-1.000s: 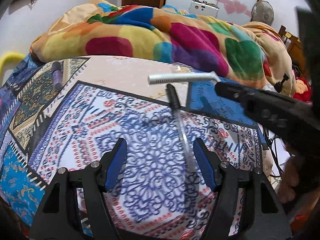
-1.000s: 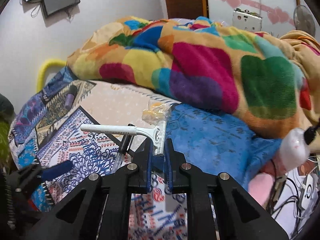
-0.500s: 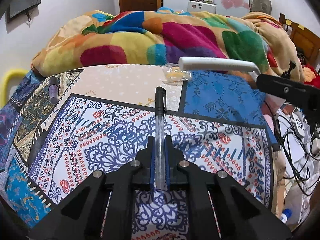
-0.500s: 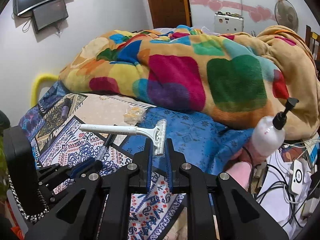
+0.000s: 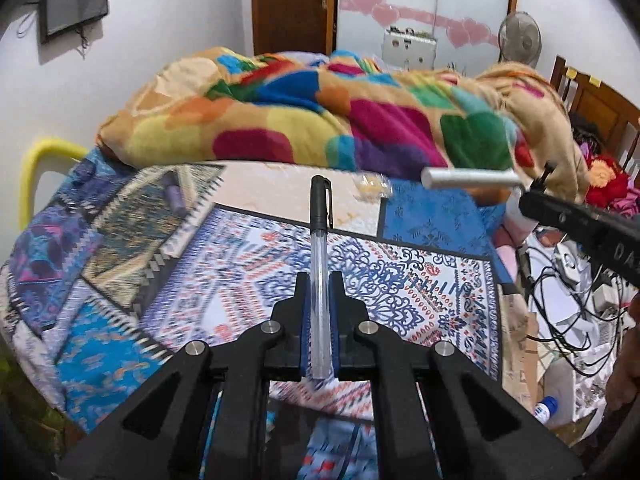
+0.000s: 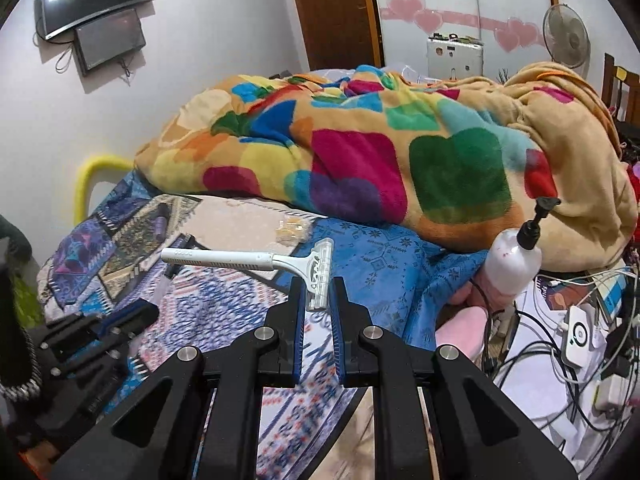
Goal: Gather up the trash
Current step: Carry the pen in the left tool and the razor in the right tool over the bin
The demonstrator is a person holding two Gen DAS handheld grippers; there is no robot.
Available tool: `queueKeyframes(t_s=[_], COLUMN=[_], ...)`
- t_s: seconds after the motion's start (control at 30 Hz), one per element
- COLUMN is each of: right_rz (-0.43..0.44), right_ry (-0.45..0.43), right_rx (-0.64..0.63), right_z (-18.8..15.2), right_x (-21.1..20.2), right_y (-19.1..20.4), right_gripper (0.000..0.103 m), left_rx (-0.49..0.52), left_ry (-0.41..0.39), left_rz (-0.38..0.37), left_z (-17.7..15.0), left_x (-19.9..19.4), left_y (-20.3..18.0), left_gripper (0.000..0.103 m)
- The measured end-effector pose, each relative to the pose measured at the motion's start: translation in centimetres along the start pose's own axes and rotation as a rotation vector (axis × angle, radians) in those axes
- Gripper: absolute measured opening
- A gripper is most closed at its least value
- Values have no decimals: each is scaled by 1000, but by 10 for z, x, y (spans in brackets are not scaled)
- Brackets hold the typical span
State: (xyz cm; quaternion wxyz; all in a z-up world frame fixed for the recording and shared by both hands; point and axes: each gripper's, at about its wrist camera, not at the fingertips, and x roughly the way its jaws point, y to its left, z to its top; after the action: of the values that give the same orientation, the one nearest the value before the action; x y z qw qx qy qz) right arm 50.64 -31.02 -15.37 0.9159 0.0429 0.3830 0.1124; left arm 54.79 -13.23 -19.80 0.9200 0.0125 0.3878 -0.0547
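My left gripper (image 5: pixel 320 280) is shut on a clear pen with a black cap (image 5: pixel 320 236), which points straight ahead, lifted above the patterned bedspread (image 5: pixel 400 288). My right gripper (image 6: pixel 318 284) is shut on the head of a white disposable razor (image 6: pixel 256 259); its handle sticks out to the left. The razor handle also shows in the left wrist view (image 5: pixel 468 178). A crumpled clear wrapper (image 5: pixel 374 186) lies on the bedspread near the blanket, and it also shows in the right wrist view (image 6: pixel 294 229). A purple tube (image 5: pixel 174 196) lies at the far left.
A colourful blanket (image 6: pixel 380 160) is heaped across the back of the bed. A white pump bottle (image 6: pixel 514 264), cables and chargers (image 6: pixel 576 332) lie off the bed's right edge. A yellow rail (image 5: pixel 36 160) stands at the left. The left gripper body (image 6: pixel 92 336) is low left of the right one.
My left gripper closed on the pen and lifted it off the bedspread. Both grippers rose and drew back from the bed, the right one still holding the razor.
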Motion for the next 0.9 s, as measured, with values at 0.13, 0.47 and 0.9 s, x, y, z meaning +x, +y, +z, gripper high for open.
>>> queueKeyframes(t_s=[0.13, 0.47, 0.9], right_rz=[10, 54, 165], right_ry=[-16, -47, 1], right_rx=[-11, -53, -156], right_z=[-3, -16, -55], right_x=[-23, -69, -80], right_y=[16, 67, 167], right_gripper=[11, 11, 11], left_rx=[-14, -68, -180], left_ry=[-35, -59, -71], left_rz=[11, 80, 217], left_z=[-3, -39, -106], left_x=[-38, -108, -184], left_y=[15, 67, 168], left_gripper=[7, 7, 7])
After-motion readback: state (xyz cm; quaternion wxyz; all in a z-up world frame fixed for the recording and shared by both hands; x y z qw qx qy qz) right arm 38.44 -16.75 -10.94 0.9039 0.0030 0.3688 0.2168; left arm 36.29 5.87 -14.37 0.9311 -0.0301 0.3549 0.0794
